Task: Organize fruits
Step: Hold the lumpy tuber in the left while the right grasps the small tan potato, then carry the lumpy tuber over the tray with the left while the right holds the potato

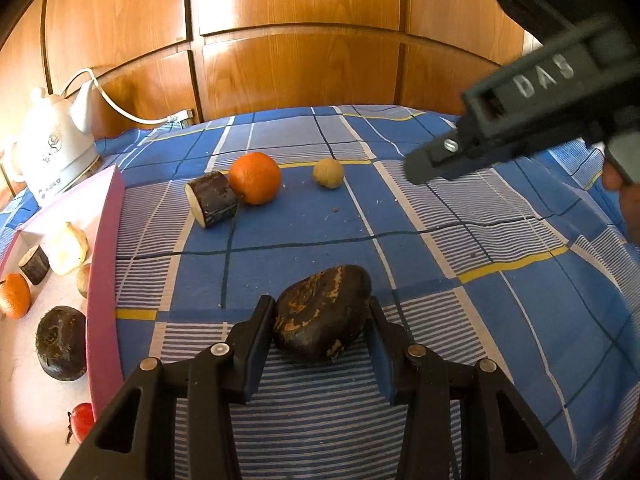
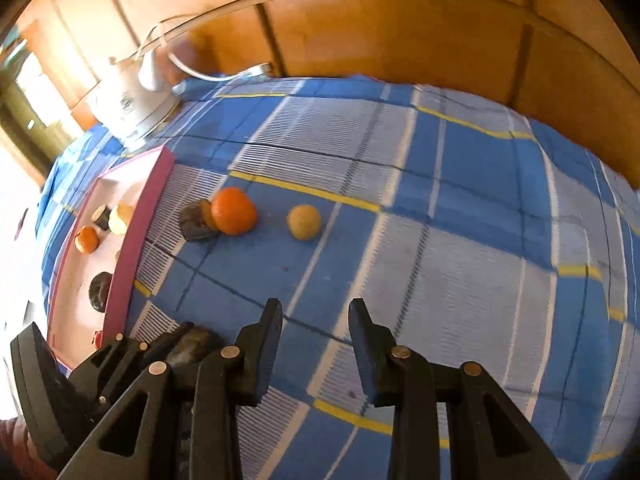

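Cloth [image 1: 304,220], blue plaid, runs from the pink tray wall [image 1: 105,280] at left to wide bare room at right, wood panels behind; a cut dark fruit [image 1: 212,199] touches an orange [image 1: 255,178], a small yellow-brown fruit [image 1: 328,173] lies apart to their right; the left gripper [image 1: 322,320] is closed narrowly on a dark brown fruit [image 1: 324,312], both pads against its sides, near the tray; the right gripper [image 2: 316,320] hangs partly open over bare cloth, holding nothing; its body reads "DAS".
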The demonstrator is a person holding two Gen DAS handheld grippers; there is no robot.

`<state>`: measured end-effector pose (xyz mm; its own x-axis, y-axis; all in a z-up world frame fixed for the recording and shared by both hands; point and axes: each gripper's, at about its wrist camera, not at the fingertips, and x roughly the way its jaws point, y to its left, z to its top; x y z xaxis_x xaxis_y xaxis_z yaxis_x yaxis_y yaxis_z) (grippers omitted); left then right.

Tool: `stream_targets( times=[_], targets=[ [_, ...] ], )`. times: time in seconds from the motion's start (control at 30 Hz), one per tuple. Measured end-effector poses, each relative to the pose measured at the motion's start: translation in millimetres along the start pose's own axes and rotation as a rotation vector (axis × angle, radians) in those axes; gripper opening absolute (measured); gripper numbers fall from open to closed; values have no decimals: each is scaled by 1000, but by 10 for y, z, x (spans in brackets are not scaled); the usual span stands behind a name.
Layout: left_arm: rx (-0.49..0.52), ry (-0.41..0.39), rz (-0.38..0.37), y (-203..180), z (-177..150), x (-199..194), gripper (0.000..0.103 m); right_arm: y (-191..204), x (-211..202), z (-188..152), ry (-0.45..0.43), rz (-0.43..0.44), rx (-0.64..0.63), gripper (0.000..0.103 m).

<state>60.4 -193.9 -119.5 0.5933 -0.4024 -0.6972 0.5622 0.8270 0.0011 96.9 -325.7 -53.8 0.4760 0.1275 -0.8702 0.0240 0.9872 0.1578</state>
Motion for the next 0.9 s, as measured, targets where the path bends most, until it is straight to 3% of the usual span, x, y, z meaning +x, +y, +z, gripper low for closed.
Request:
stream_targets(
  times=[0.13,0.43,0.5,0.7,0.9],
  targets=[
    [-5,-2,-7,10,-4,4,44,130,164,220,4,-4,-70,35],
    [-11,-6,-19,21,-3,7,44,299,750,559,89,-99,-189,35],
    [-10,-7,-19,22,-3,10,44,311,805,564,93,-114,-201,28],
    [-13,-8,-24,33,-12,11,44,368,606,383,86,-108,-262,25],
    [-12,-8,-22,36,-10,18,44,240,295,-75,123,-71,-243,25]
  ],
)
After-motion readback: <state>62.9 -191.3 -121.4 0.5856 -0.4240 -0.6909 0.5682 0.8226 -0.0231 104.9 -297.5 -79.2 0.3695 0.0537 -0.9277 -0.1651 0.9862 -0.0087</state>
